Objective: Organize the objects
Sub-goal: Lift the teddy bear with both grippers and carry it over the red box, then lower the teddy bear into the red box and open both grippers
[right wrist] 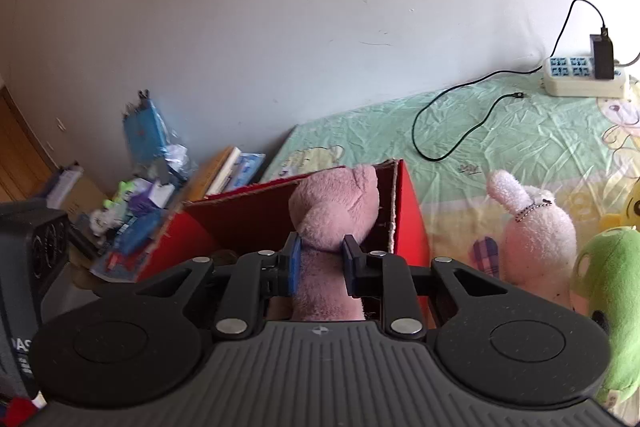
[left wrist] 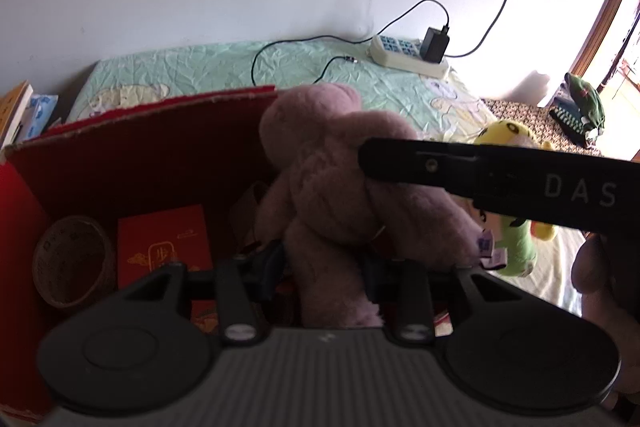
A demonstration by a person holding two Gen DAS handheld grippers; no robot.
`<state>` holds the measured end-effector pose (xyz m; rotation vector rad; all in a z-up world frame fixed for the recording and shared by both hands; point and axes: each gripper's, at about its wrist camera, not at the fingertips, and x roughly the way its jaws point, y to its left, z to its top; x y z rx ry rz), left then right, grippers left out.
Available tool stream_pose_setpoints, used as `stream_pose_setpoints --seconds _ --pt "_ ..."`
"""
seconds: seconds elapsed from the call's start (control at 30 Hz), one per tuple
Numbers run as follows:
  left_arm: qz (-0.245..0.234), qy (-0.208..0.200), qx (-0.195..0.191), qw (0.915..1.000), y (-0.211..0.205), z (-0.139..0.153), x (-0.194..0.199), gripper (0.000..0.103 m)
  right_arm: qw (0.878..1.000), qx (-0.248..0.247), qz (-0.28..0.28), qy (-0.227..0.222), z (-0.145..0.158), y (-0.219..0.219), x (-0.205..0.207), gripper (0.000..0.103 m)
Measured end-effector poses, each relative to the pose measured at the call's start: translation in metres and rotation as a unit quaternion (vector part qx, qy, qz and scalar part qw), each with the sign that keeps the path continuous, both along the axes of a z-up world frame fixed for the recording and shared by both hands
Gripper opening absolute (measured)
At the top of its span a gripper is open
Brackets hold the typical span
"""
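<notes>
A pink plush bear (left wrist: pixel 332 167) hangs over an open red cardboard box (left wrist: pixel 140 147). My left gripper (left wrist: pixel 324 271) is shut on its lower body, the blue pads pressed into the fur. From the right, my right gripper's black finger (left wrist: pixel 400 163) reaches the bear's upper part. In the right wrist view the same pink bear (right wrist: pixel 336 203) is squeezed between the blue pads of my right gripper (right wrist: pixel 321 265), which is shut on it above the red box (right wrist: pixel 408 211). Inside the box lie a tape roll (left wrist: pixel 72 259) and a red envelope (left wrist: pixel 164 243).
The box stands on a bed with a green sheet (right wrist: pixel 500 131). A white-pink bunny (right wrist: pixel 532 227) and a green plush (right wrist: pixel 608 287) sit to the right. A power strip (right wrist: pixel 580 75) with charger and cable lies by the wall. Books and packets (right wrist: pixel 224 171) crowd the left.
</notes>
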<state>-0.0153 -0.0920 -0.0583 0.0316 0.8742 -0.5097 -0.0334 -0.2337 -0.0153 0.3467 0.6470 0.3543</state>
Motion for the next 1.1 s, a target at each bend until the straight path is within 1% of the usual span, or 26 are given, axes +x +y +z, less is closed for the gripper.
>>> stream_pose_setpoints --seconds 0.03,0.1,0.23,0.27,0.33,0.37,0.43,0.5,0.53,0.6,0.67,0.73,0.9,1.03,1.1 --pt "-0.002 0.003 0.002 1.0 0.0 -0.002 0.0 0.039 1.0 -0.01 -0.003 0.0 -0.001 0.003 0.0 0.022" --pt "-0.005 0.008 0.009 0.9999 0.0 -0.007 0.001 0.048 0.999 -0.031 -0.008 0.004 -0.005 0.008 0.002 0.022" --pt "0.003 0.016 0.028 0.9995 0.001 -0.017 0.003 0.049 0.998 -0.053 -0.019 0.016 -0.018 0.015 0.007 0.021" --pt "0.008 0.02 0.024 0.9995 0.003 -0.018 0.003 0.052 0.998 -0.059 -0.023 0.018 -0.021 0.017 0.008 0.019" --pt "0.016 0.027 0.019 0.9993 0.008 -0.02 0.005 0.053 0.997 -0.075 -0.022 0.003 -0.022 0.019 0.006 0.019" --pt "0.019 0.029 0.019 0.9992 0.011 -0.02 0.007 0.056 0.996 -0.081 -0.022 0.0 -0.022 0.021 0.005 0.019" --pt "0.029 0.033 0.027 0.9987 0.013 -0.023 0.009 0.055 0.996 -0.091 -0.02 -0.005 -0.022 0.023 0.004 0.02" --pt "0.039 0.038 0.04 0.9977 0.014 -0.028 0.012 0.056 0.996 -0.085 -0.024 -0.001 -0.022 0.022 0.004 0.021" --pt "0.042 0.045 0.037 0.9974 0.016 -0.03 0.014 0.056 0.997 -0.073 -0.028 0.004 -0.021 0.02 0.003 0.024" --pt "0.049 0.056 0.034 0.9967 0.019 -0.034 0.016 0.055 0.998 -0.053 -0.034 0.012 -0.021 0.015 0.0 0.025" --pt "0.052 0.056 0.038 0.9964 0.019 -0.035 0.017 0.053 0.998 -0.044 -0.037 0.014 -0.023 0.01 -0.004 0.018" --pt "0.053 0.05 0.052 0.996 0.016 -0.035 0.017 0.053 0.999 -0.041 -0.035 0.011 -0.024 0.008 -0.009 0.016" --pt "0.063 0.061 0.066 0.994 0.013 -0.034 0.019 0.052 0.999 -0.04 -0.028 0.006 -0.024 0.009 -0.013 0.015" --pt "0.075 0.053 0.09 0.9918 0.01 -0.028 0.014 0.053 0.999 -0.028 -0.025 0.014 -0.024 0.005 -0.016 0.015" --pt "0.082 0.047 0.103 0.9902 0.009 -0.024 0.012 0.057 0.999 -0.026 -0.022 0.016 -0.023 0.004 -0.017 0.015"
